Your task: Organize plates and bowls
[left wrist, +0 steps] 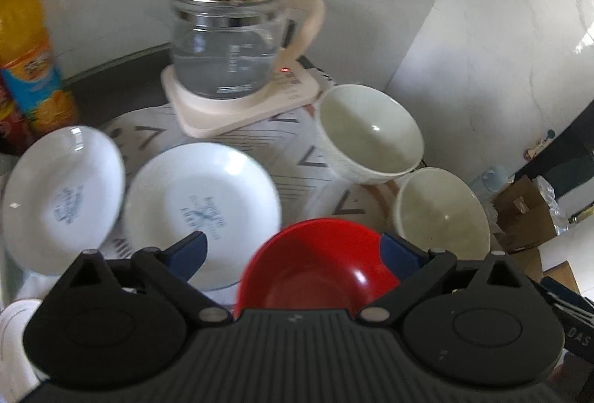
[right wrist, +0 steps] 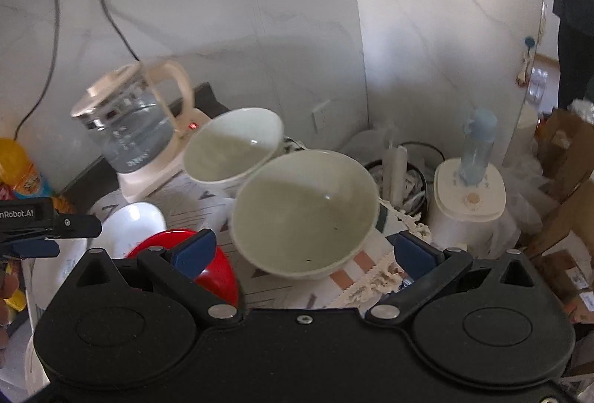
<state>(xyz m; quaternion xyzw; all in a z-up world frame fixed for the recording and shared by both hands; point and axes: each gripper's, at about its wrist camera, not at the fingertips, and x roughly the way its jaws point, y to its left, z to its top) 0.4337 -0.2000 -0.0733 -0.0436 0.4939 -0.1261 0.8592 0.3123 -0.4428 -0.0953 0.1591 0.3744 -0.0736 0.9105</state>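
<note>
A dark worktop (left wrist: 111,84) carries a patterned cloth (left wrist: 297,158). On the cloth sit a kettle base (left wrist: 241,106), two white plates (left wrist: 63,199) (left wrist: 204,210), a red bowl (left wrist: 315,262) and two pale bowls (left wrist: 367,132) (left wrist: 441,210). Bottles (left wrist: 33,69) stand at the left.

"nRobot.AI" stands on the left gripper (right wrist: 48,236).

Two shallow white ceramic plates with blue printed centres, one at far left (left wrist: 65,197) tilted up on its edge, the other (left wrist: 202,212) lying beside it on a patterned cloth. Glossy red plastic bowl (left wrist: 315,264) upright nearest the camera, just right of the plates. Two deep off-white ceramic bowls, empty and upright, at right: farther one (left wrist: 369,134), nearer one (left wrist: 441,212) close beside it.
</note>
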